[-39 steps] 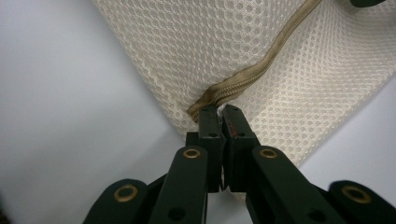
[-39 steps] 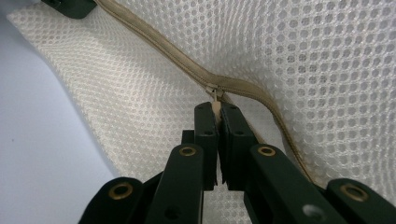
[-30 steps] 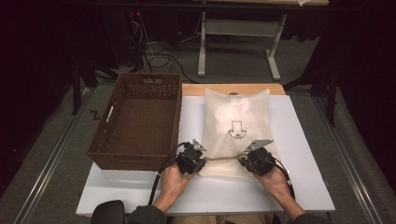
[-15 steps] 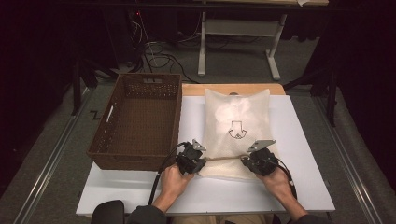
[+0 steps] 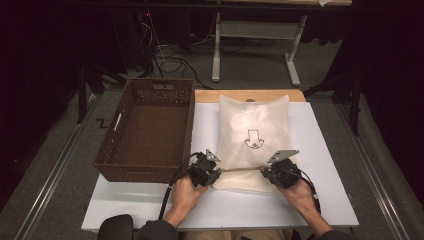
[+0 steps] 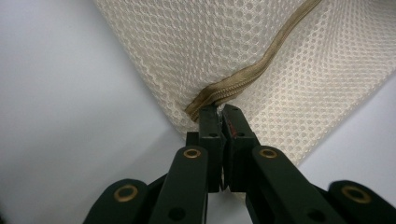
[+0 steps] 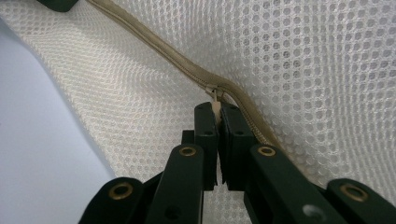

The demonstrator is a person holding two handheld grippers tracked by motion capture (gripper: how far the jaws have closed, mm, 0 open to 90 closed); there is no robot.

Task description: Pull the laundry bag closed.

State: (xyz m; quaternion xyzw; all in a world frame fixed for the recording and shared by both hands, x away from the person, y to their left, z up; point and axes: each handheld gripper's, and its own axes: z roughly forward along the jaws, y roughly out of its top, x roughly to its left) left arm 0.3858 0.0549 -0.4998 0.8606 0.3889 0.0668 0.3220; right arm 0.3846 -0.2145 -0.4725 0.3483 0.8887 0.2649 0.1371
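A cream mesh bag point(image 5: 255, 135) with a small black print lies flat on the white table point(image 5: 325, 200). A tan zipper point(image 5: 240, 170) runs along its near edge. My left gripper point(image 5: 216, 173) is at the bag's near left corner. In the left gripper view, that gripper point(image 6: 219, 112) is shut on the end of the zipper point(image 6: 252, 70). My right gripper point(image 5: 264, 172) is at the near right. In the right gripper view, it point(image 7: 216, 109) is shut on the zipper pull point(image 7: 215, 95), with the zipper's teeth closed on both sides of it.
A brown wicker basket point(image 5: 190, 125) stands to the left of the bag, its long side close to the bag's left edge. A wooden board point(image 5: 210, 95) shows behind the bag. Bare white table lies to the right and along the front edge.
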